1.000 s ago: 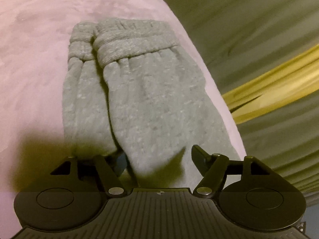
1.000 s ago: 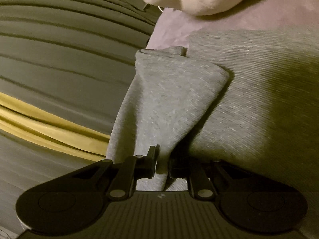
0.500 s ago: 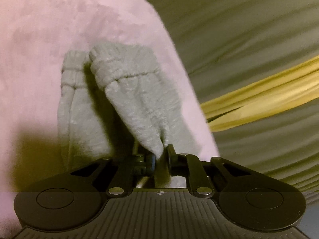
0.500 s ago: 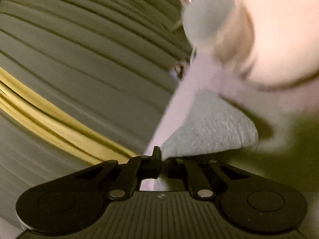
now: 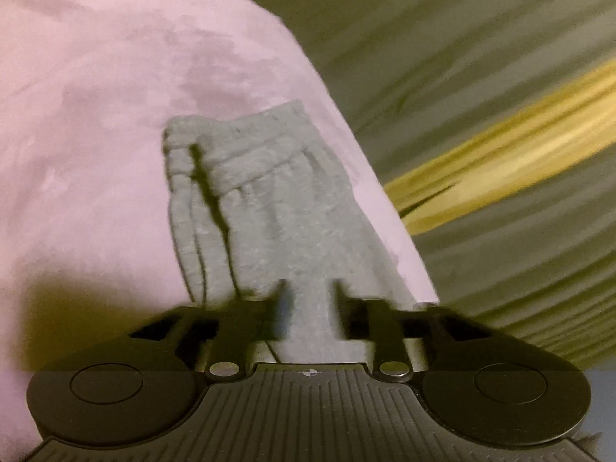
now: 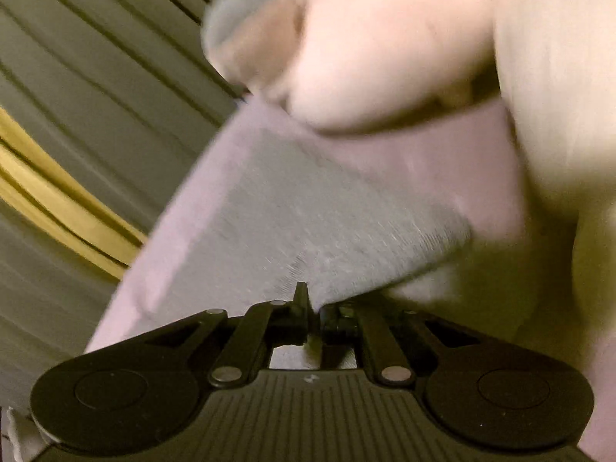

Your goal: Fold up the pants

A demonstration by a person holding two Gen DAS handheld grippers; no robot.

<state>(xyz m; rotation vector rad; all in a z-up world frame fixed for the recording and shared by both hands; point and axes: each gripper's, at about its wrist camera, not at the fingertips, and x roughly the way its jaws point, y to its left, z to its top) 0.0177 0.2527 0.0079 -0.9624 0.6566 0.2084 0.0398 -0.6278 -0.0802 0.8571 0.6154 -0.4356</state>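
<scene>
Pants (image 5: 269, 200) stretch lengthwise ahead from my half-spread, just-reopened left claw (image 5: 308, 300), fabric between its jaws; right claw (image 6: 313, 308) pinches their corner

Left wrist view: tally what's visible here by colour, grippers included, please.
Grey: 1, the pants
Pink: 1, the cover beneath them
Olive with a yellow stripe: 1, the striped fabric alongside
Black: 1, the left gripper
Total: 4
</scene>
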